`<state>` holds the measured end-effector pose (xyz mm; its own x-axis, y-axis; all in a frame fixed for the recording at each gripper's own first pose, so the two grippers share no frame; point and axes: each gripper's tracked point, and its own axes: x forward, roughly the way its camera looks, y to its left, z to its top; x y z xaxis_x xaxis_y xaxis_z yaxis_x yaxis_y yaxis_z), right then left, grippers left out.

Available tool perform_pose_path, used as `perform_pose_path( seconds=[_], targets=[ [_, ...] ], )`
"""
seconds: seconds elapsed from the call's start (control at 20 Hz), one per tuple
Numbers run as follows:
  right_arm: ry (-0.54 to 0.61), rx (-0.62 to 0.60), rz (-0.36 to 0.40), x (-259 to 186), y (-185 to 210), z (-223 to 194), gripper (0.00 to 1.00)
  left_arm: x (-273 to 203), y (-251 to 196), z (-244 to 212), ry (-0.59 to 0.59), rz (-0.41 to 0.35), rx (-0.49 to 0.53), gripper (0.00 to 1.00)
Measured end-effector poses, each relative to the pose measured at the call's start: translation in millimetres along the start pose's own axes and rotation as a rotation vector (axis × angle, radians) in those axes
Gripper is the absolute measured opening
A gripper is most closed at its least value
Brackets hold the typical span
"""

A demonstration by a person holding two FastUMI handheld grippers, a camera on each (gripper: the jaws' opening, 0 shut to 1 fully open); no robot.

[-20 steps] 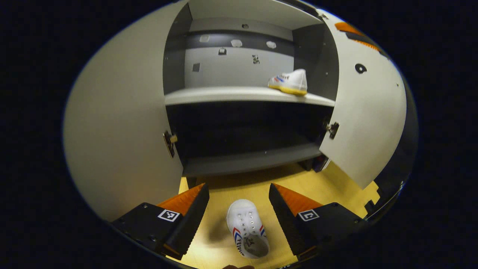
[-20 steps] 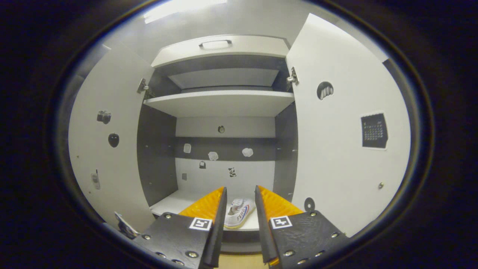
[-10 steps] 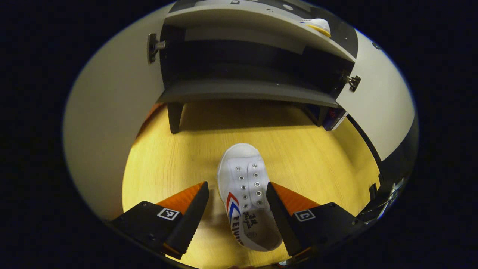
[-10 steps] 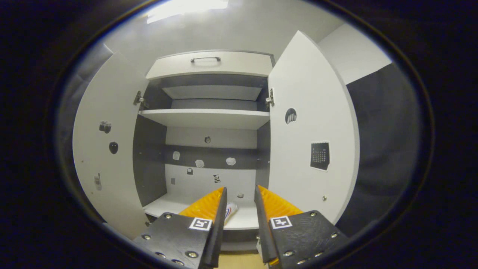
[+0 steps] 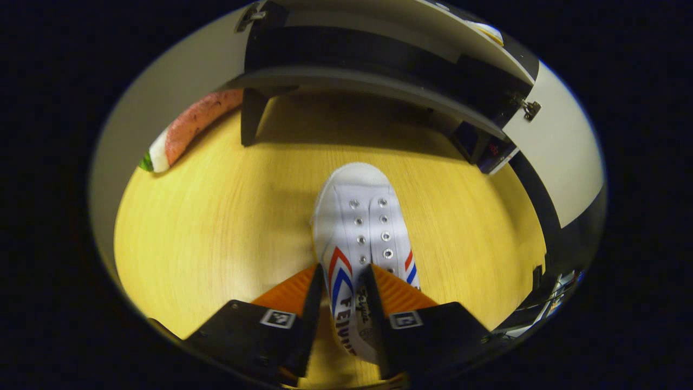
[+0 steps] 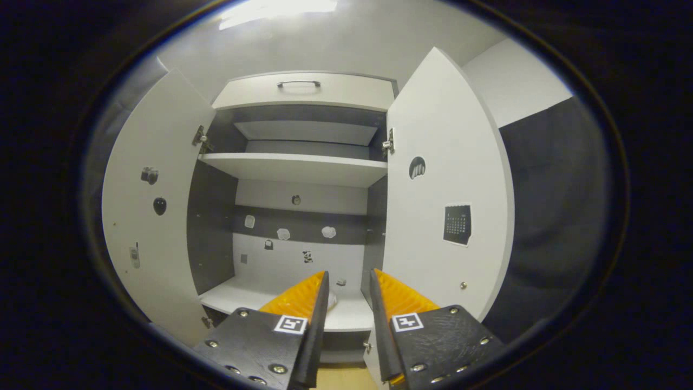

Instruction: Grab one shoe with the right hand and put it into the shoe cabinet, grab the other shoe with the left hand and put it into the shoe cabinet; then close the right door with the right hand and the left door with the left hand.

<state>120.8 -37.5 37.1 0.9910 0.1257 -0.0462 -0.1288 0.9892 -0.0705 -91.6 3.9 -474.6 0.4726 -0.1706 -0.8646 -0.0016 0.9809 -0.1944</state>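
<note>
Warm-lit floor [image 5: 216, 216], shadow under cabinet [image 5: 346, 49], ceiling light [image 6: 276, 6] glare, fisheye-bent edges, perhaps slightly soft

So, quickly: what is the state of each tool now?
Left tool: closed on the shoe on the floor.
Right tool: narrowly open, holding nothing.

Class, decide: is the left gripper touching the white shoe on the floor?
Touching. The left gripper view shows the left gripper closed on the white shoe, both fingers pressing its sides.
</note>
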Motion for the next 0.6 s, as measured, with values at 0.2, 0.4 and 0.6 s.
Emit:
perform_pose_path(
  seconds=[0.2,0.4,0.6],
  targets=[
    [0.004,-0.008,-0.004,1.1,1.5,-2.7,0.43,-2.6,6.1,-1.7,0.017,0.040,0.032,0.19],
    [-0.001,-0.006,-0.014,-1.4,-0.9,-0.7,0.43,-11.7,3.0,7.6,0.006,0.052,0.058,0.01],
    [-0.005,-0.010,-0.029,-6.7,-5.7,1.9,0.42,-36.4,-18.7,54.8,-0.096,0.009,0.052,0.01]
  ],
)
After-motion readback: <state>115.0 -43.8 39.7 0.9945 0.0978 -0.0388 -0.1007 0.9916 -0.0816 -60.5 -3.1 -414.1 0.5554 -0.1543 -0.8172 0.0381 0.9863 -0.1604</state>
